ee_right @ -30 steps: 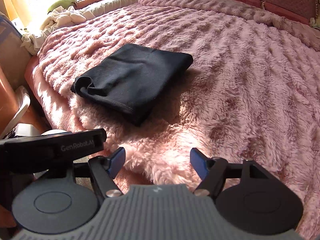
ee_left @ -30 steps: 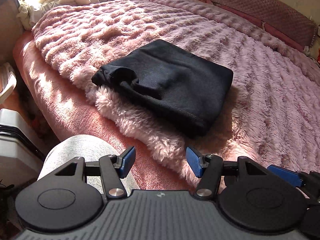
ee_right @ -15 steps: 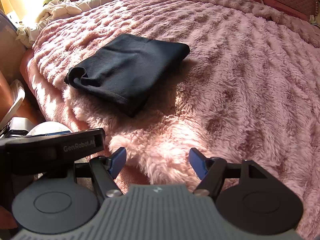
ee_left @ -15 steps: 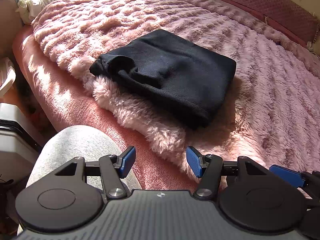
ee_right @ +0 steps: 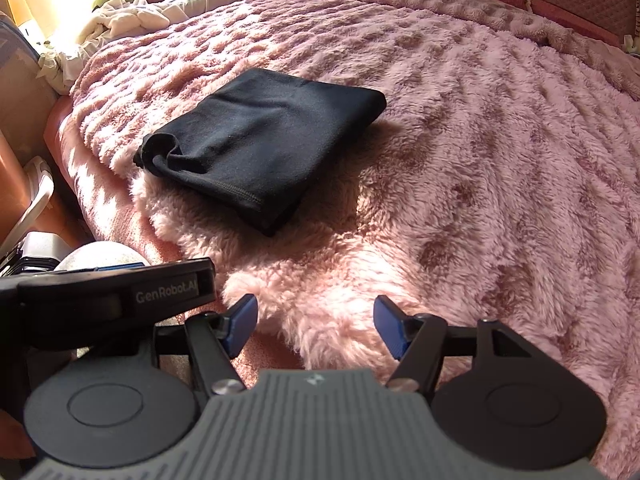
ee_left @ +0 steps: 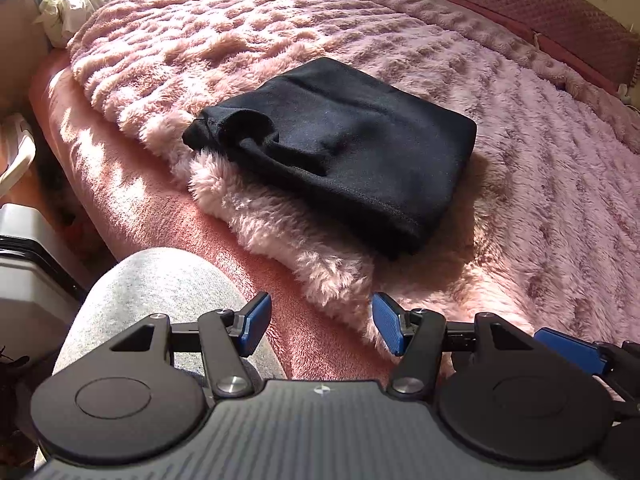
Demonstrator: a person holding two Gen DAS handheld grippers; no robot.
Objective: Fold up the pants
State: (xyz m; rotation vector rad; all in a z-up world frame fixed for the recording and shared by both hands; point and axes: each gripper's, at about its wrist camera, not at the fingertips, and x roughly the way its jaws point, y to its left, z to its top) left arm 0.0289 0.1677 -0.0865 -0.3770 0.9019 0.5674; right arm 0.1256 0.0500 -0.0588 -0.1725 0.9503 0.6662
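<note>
Both wrist cams at bed edge, angled down; share folded pants (ee_left: 344, 152), right cam further right.

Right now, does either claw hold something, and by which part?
Nothing is held. The left claw and right claw are open and empty, apart from the folded black pants.

One piece of lettering is showing. In the right wrist view, a black bar of the left gripper's body (ee_right: 108, 292) is reaching in from the left edge, and its end face is carrying the brand "GenRobot.AI" in pale grey letters, the last letter sitting right at the corner. Nothing else in either view is bearing readable text, numbers or signs.
</note>
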